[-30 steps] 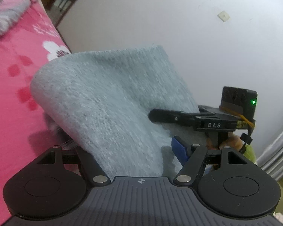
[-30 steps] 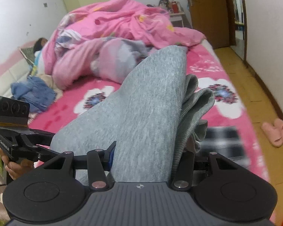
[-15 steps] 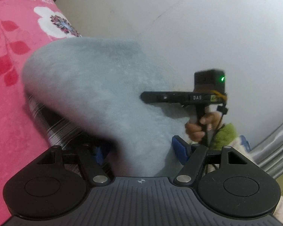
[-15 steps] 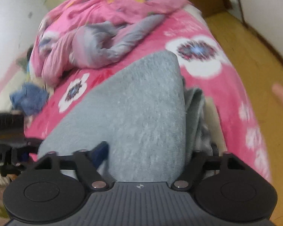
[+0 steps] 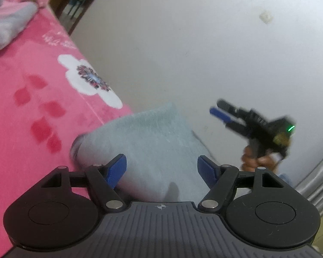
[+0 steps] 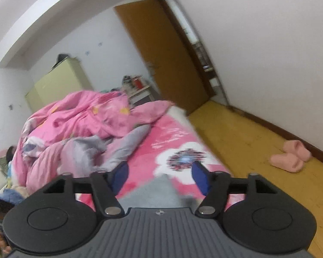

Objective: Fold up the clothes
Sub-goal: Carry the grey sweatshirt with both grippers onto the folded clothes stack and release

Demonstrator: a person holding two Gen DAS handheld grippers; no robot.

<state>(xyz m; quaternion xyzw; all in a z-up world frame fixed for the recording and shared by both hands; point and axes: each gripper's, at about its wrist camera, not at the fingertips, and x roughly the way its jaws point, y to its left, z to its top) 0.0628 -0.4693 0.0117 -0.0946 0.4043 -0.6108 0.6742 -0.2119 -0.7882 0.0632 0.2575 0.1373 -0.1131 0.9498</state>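
A folded grey garment (image 5: 152, 142) lies on the pink flowered bed sheet (image 5: 21, 107) near the bed's edge. My left gripper (image 5: 162, 167) stands open just over its near end. The cloth sits between the two blue pads (image 5: 117, 168), whose faces show bare. My right gripper (image 5: 215, 107), blurred and held by a hand (image 5: 254, 159), hangs in the air to the right, clear of the garment. In the right wrist view only a grey tip of the garment (image 6: 157, 193) shows low between the finger bases. The right gripper (image 6: 159, 172) is closing its jaws with nothing between the pads.
A heaped pink quilt (image 6: 79, 118) fills the far part of the bed, with blue clothes (image 6: 8, 195) at its left. Right of the bed are a wooden floor with pink slippers (image 6: 290, 157) and a brown door (image 6: 165, 53). A white wall (image 5: 204, 53) stands beyond the bed edge.
The grey garment, held up between both grippers before, now lies low on the bed. The right gripper has let it go, pulled away to the right and tilted.
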